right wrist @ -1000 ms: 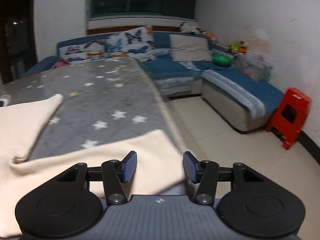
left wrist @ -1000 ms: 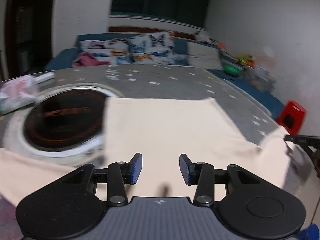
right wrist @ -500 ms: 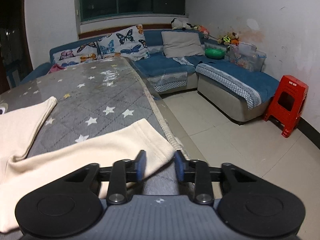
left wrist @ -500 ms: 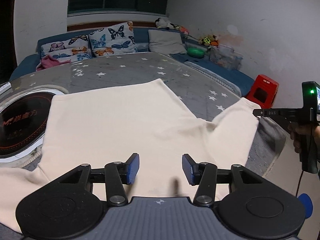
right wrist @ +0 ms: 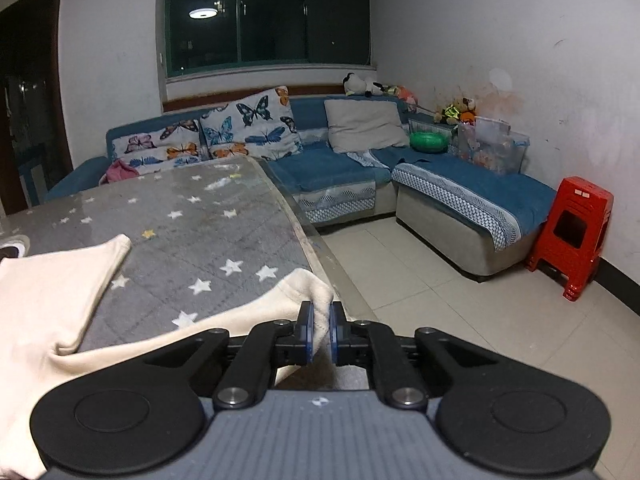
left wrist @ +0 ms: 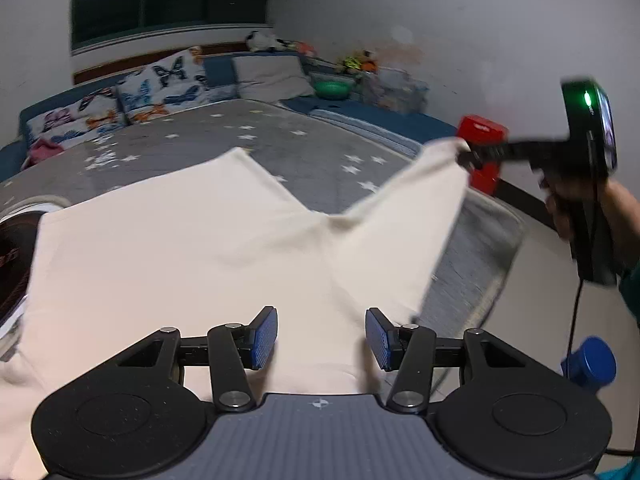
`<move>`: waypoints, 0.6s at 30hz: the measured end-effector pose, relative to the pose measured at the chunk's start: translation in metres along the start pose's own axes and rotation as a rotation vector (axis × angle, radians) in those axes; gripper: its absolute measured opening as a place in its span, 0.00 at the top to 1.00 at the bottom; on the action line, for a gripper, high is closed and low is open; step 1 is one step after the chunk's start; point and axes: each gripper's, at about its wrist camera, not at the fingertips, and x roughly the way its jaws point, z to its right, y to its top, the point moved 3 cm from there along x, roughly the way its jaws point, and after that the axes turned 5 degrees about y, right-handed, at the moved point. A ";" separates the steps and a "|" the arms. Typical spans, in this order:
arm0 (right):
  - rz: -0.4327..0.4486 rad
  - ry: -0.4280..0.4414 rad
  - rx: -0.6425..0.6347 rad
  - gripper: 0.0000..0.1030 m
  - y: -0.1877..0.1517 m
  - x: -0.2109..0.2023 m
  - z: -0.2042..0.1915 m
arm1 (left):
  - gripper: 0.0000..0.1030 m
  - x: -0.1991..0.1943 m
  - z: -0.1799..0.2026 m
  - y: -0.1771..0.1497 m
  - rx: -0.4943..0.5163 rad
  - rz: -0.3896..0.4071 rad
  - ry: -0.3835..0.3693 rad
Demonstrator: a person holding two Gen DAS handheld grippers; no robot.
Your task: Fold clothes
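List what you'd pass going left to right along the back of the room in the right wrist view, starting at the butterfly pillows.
butterfly pillows → plain beige pillow → green bowl → clear storage box → red stool

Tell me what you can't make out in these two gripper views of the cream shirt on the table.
- Cream shirt: its near and left parts run off the left wrist view's edge and under the left gripper.
- Sleeve cuff: its tip sits hidden between the shut right gripper pads.
- Round dark object: cut off, blurred, lettering unreadable.
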 end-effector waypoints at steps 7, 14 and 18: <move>0.088 0.063 -0.044 0.94 0.029 -0.036 -0.022 | 0.49 0.005 0.009 -0.004 0.013 0.009 -0.021; 0.143 0.228 -0.123 0.94 0.063 -0.077 -0.071 | 0.47 -0.022 -0.034 0.001 -0.103 0.074 0.035; 0.148 0.371 -0.175 0.94 0.078 -0.094 -0.112 | 0.47 -0.040 -0.069 -0.007 -0.169 0.099 0.110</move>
